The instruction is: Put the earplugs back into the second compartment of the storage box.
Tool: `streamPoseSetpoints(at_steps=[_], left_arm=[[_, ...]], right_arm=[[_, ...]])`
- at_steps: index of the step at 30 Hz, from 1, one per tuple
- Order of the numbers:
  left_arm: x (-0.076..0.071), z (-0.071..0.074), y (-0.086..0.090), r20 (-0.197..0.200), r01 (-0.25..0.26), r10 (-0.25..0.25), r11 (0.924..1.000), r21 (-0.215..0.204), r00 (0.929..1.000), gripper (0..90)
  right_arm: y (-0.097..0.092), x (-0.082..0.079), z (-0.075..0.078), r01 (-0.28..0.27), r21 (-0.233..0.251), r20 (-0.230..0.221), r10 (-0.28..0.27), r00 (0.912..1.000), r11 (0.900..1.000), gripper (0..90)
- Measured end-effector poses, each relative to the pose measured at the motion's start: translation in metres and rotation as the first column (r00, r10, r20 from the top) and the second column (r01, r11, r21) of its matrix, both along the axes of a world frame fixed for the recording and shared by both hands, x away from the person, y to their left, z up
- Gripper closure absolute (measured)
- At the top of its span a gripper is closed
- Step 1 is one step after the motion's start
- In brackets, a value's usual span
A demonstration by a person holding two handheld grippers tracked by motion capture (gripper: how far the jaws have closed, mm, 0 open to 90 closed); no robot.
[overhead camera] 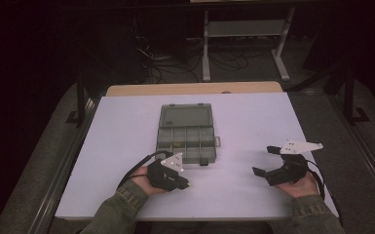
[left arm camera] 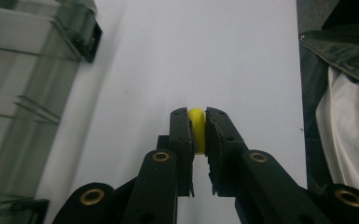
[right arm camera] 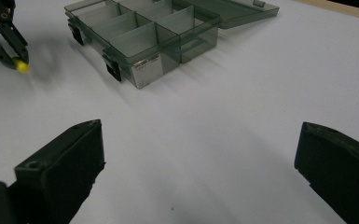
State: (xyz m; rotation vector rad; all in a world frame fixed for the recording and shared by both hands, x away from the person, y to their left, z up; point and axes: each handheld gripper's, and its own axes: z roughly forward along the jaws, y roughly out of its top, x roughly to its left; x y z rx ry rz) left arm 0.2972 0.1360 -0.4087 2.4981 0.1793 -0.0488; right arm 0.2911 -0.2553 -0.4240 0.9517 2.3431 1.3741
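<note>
Left gripper [left arm camera: 197, 133] clenched on a small yellow bead [left arm camera: 196, 128], just off the tabletop's [overhead camera: 126, 126] near edge, beside the open compartment box [overhead camera: 187, 131]. Right gripper [overhead camera: 269, 160] released, empty. Pickup done; placing into a compartment likely remains.

- The yellow piece [left arm camera: 196, 122] is mostly hidden between the left gripper [left arm camera: 197, 128] jaws; its shape is unclear.
- The organizer box [left arm camera: 23, 98] is cut by the left gripper view's edge.
</note>
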Motion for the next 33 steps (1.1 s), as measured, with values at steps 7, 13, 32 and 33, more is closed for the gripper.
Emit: streamPoseSetpoints(at_steps=[7,13,32,33], left_arm=[[0.009,0.019,0.008,0.039,-0.024,0.025,0.9994,-0.026,0.9989,81.6],[0.026,0.031,0.022,0.042,-0.088,0.092,0.9924,-0.086,0.9949,81.8],[0.073,0.057,0.035,0.055,-0.171,0.179,0.9766,-0.131,0.9823,81.9],[0.073,0.057,0.035,0.055,-0.171,0.179,0.9766,-0.131,0.9823,81.9]], right_arm=[[0.0,-0.001,0.001,0.001,0.005,-0.002,-0.001,1.0,1.0,0.0],[0.001,-0.002,0.002,0.014,-0.001,0.004,-0.014,0.9999,0.9999,0.0],[0.0,-0.002,0.001,0.011,0.008,0.0,-0.011,0.9999,0.9999,0.0],[0.0,-0.002,0.001,0.011,0.008,0.0,-0.011,0.9999,0.9999,0.0]])
